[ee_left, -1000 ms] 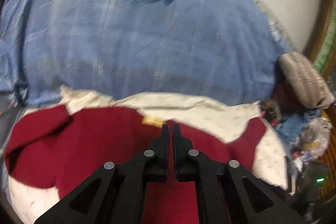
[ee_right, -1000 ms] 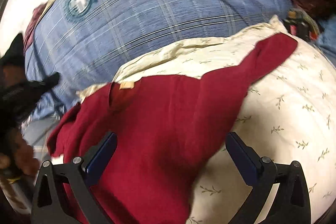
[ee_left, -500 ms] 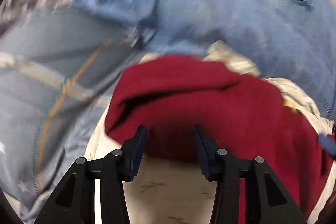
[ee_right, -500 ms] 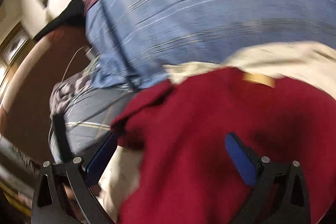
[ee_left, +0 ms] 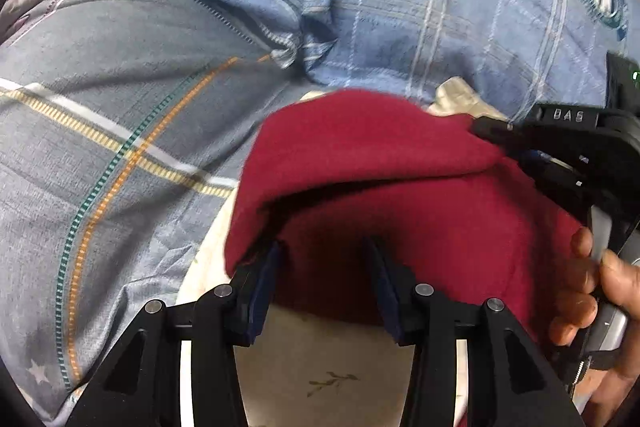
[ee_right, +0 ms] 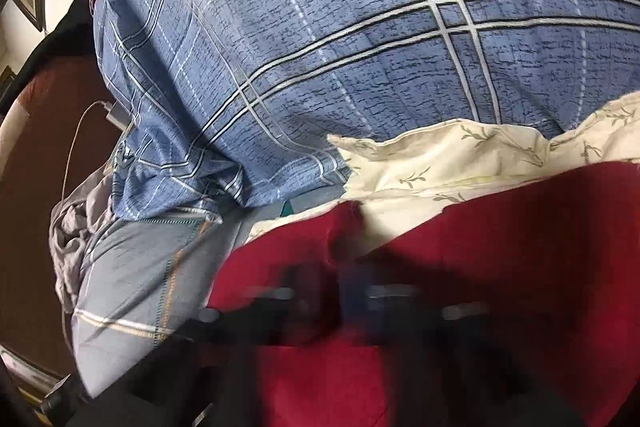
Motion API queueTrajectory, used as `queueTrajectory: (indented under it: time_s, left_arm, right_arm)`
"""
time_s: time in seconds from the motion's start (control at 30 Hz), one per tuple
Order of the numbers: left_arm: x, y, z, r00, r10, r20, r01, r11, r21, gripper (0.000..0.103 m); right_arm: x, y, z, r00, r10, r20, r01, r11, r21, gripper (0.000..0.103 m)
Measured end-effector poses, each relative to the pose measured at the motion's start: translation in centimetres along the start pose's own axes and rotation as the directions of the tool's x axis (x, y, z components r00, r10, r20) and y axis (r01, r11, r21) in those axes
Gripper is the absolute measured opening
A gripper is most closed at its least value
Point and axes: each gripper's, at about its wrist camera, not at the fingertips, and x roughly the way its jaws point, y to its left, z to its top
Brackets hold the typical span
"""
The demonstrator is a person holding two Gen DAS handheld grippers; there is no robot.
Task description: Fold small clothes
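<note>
A dark red garment (ee_left: 400,187) lies on a cream leaf-print cloth (ee_left: 320,367). Its near edge is folded over and sits between the fingers of my left gripper (ee_left: 324,267), which is open around that edge. My right gripper (ee_left: 520,143) comes in from the right in the left wrist view and looks pinched on the red fold's top edge. In the right wrist view the right gripper (ee_right: 344,295) is a dark blur over the red garment (ee_right: 500,267), with its fingers close together.
A blue checked quilt (ee_right: 340,47) rises behind the garment. A grey-blue sheet with orange and green stripes (ee_left: 100,147) lies to the left. A charger and white cable (ee_right: 108,113) hang at the bed's left edge. The cream cloth's edge (ee_right: 440,155) shows behind the red garment.
My left gripper opened and swung left to the garment's folded edge. My right gripper closed from wide open and moved onto the red fold.
</note>
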Motion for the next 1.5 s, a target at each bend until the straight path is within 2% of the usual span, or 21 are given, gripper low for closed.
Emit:
queueTrajectory:
  time_s: [0.13,0.2,0.3,0.4,0.43,0.57,0.77,0.83,0.9,0.93,0.97,1.0,1.03,1.07,1.13,1.17,1.23,1.3,1.37,1.47,1.5]
  left_arm:
    - [-4.0,-1.0,-0.1,0.982,-0.141,0.124,0.135,0.989,0.055,0.045]
    - [-6.3,-1.9,-0.5,0.963,-0.156,0.218,0.135,0.985,0.112,0.046]
    - [-7.6,-1.5,-0.8,0.948,-0.192,0.252,0.169,0.980,0.110,0.046]
    - [-7.6,0.2,-0.9,0.939,-0.258,0.228,0.255,0.966,0.042,0.048]
    - [-8.0,1.1,-1.0,0.941,-0.256,0.222,0.256,0.966,0.028,0.049]
    - [-6.7,0.8,-0.3,0.959,-0.215,0.186,0.215,0.976,0.023,0.050]
    - [-6.6,-2.4,-0.7,0.967,-0.223,0.126,0.207,0.970,0.131,0.050]
    - [-6.0,-3.1,-0.9,0.971,-0.213,0.112,0.194,0.968,0.159,0.050]
    - [-4.9,-3.8,-1.0,0.981,-0.175,0.079,0.158,0.969,0.188,0.050]
    - [-4.2,-4.0,-1.1,0.989,-0.134,0.061,0.120,0.973,0.196,0.050]
    - [-3.6,-4.1,-1.1,0.994,-0.097,0.041,0.087,0.976,0.202,0.050]
    - [-2.9,-4.1,-1.2,0.998,-0.062,0.014,0.058,0.977,0.204,0.050]
    - [-2.2,-4.0,-1.2,0.999,-0.041,-0.011,0.042,0.979,0.198,0.050]
    - [-1.9,-3.9,-1.1,0.999,-0.035,-0.027,0.039,0.981,0.189,0.050]
    - [-1.7,-3.6,-0.8,0.998,-0.048,-0.038,0.053,0.985,0.162,0.050]
    - [-1.7,-3.6,-0.7,0.998,-0.049,-0.039,0.055,0.986,0.160,0.050]
    - [-1.6,-3.9,-0.6,0.998,-0.044,-0.041,0.051,0.985,0.165,0.050]
    - [-1.4,-3.9,-0.7,0.998,-0.040,-0.039,0.046,0.984,0.170,0.050]
    - [-1.2,-3.9,-0.7,0.999,-0.028,-0.040,0.035,0.984,0.172,0.050]
    - [-0.9,-3.6,-0.5,0.999,-0.032,-0.042,0.039,0.986,0.160,0.050]
    - [-0.9,-3.5,-0.3,0.998,-0.037,-0.041,0.043,0.987,0.153,0.050]
  right_arm:
    - [-6.3,0.0,-0.3,0.996,0.036,0.086,-0.029,0.996,-0.079,0.007]
    - [-9.7,-0.5,-0.5,0.991,0.039,0.129,-0.027,0.995,-0.095,0.007]
    - [-15.0,-2.5,-1.2,0.980,0.041,0.196,-0.029,0.998,-0.063,0.007]
    - [-20.1,-5.1,-1.9,0.959,-0.059,0.278,0.078,0.995,-0.058,0.007]
    - [-22.2,-6.6,-2.8,0.938,-0.136,0.319,0.158,0.986,-0.044,0.007]
    - [-25.1,-12.2,-5.6,0.912,-0.285,0.295,0.279,0.958,0.062,0.007]
    - [-24.9,-16.6,-8.2,0.886,-0.405,0.227,0.385,0.914,0.126,0.007]
    - [-24.6,-16.9,-8.3,0.864,-0.455,0.217,0.437,0.890,0.129,0.008]
    - [-24.7,-16.7,-8.4,0.836,-0.505,0.215,0.486,0.863,0.138,0.014]
    - [-25.2,-16.2,-8.2,0.802,-0.553,0.228,0.534,0.833,0.142,0.020]
    - [-25.8,-15.5,-8.0,0.779,-0.573,0.254,0.555,0.819,0.144,0.037]
    - [-26.3,-14.7,-8.0,0.774,-0.566,0.283,0.550,0.823,0.142,0.046]
    - [-26.5,-13.8,-7.9,0.775,-0.547,0.317,0.535,0.834,0.132,0.056]
    - [-26.5,-12.4,-7.5,0.790,-0.502,0.352,0.503,0.859,0.095,0.057]
    - [-24.1,-8.9,-6.4,0.869,-0.361,0.338,0.403,0.913,-0.061,0.064]
    - [-22.5,-7.6,-5.8,0.904,-0.302,0.302,0.353,0.927,-0.129,0.071]
    - [-18.0,-4.6,-4.5,0.968,-0.154,0.199,0.203,0.946,-0.254,0.072]
    - [-13.2,-2.6,-3.3,0.988,-0.100,0.121,0.136,0.930,-0.340,0.072]
    - [-9.2,-1.9,-2.6,0.992,-0.114,0.060,0.129,0.912,-0.390,0.072]
    - [-4.5,-2.3,-2.3,0.989,-0.128,-0.071,0.087,0.905,-0.417,0.071]
    - [-3.6,-2.3,-2.6,0.984,-0.156,-0.090,0.100,0.889,-0.447,0.063]
